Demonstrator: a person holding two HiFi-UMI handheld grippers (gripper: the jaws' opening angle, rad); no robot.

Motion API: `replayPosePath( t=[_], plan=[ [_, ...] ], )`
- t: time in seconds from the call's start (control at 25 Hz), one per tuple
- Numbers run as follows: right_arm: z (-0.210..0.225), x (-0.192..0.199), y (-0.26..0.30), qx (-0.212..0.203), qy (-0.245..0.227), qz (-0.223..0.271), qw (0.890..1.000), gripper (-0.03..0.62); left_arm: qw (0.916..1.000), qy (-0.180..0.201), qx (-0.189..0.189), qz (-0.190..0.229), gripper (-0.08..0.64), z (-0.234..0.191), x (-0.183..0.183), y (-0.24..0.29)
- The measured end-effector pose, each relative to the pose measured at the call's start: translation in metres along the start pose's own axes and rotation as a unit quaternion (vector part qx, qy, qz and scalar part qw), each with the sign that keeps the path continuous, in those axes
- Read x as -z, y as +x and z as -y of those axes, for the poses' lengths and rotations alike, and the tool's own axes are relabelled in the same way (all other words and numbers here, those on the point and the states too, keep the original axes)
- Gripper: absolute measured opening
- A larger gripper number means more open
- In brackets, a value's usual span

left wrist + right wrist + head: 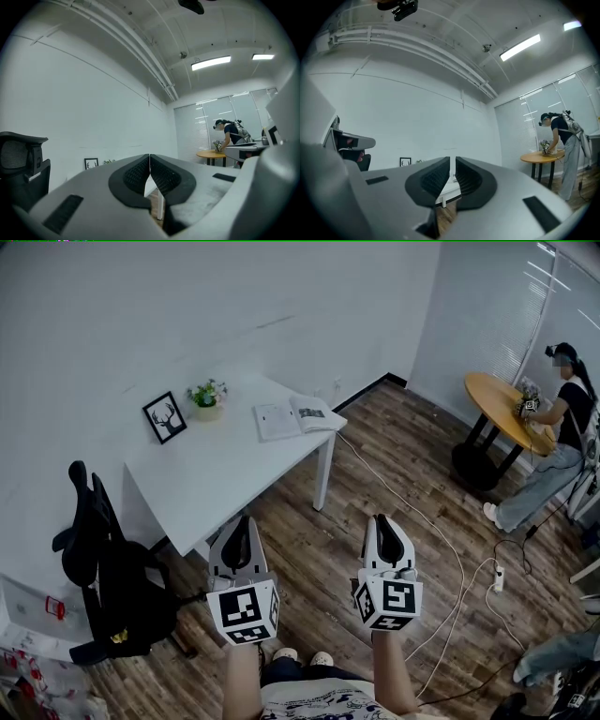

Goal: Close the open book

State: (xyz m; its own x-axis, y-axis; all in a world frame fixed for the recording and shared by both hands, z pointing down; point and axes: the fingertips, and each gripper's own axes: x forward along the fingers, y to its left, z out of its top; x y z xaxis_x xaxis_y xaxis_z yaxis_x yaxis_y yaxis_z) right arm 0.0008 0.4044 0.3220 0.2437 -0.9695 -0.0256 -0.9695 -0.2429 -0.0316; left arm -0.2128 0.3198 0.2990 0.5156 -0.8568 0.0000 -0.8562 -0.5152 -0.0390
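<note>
The open book lies flat near the far right end of the white table, pages up. Both grippers are held over the wooden floor, well short of the table and pointing level toward it. My left gripper is shut with nothing in it; in the left gripper view its pads meet at the tips. My right gripper is also shut and empty, with only a hairline slit between its jaws. The book is too small to make out in either gripper view.
A framed deer picture and a small potted plant stand at the table's back by the wall. A black office chair is at the left. A person sits at a round wooden table. Cables and a power strip lie on the floor.
</note>
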Motion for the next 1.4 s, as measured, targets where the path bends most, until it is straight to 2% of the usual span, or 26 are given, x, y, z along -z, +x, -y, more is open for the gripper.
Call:
replayPosePath(
  t=[0.44, 0.68, 0.84, 1.4],
  plan=[
    [0.012, 0.011, 0.006, -0.025, 0.002, -0.01, 1.0, 0.037, 0.9999, 0.0, -0.006, -0.014, 0.023, 0.021, 0.013, 0.005],
    [0.018, 0.018, 0.033, -0.028, 0.008, -0.014, 0.999, 0.08, 0.9999, -0.002, -0.005, -0.015, 0.023, 0.02, 0.018, 0.034],
    [0.021, 0.02, 0.062, -0.029, 0.007, -0.012, 0.999, 0.112, 0.9999, -0.004, 0.0, -0.013, 0.023, 0.016, 0.021, 0.066],
    [0.041, 0.021, 0.224, -0.013, 0.005, -0.014, 1.0, 0.12, 0.9995, -0.008, 0.031, -0.005, 0.023, -0.007, 0.017, 0.24]
  ],
)
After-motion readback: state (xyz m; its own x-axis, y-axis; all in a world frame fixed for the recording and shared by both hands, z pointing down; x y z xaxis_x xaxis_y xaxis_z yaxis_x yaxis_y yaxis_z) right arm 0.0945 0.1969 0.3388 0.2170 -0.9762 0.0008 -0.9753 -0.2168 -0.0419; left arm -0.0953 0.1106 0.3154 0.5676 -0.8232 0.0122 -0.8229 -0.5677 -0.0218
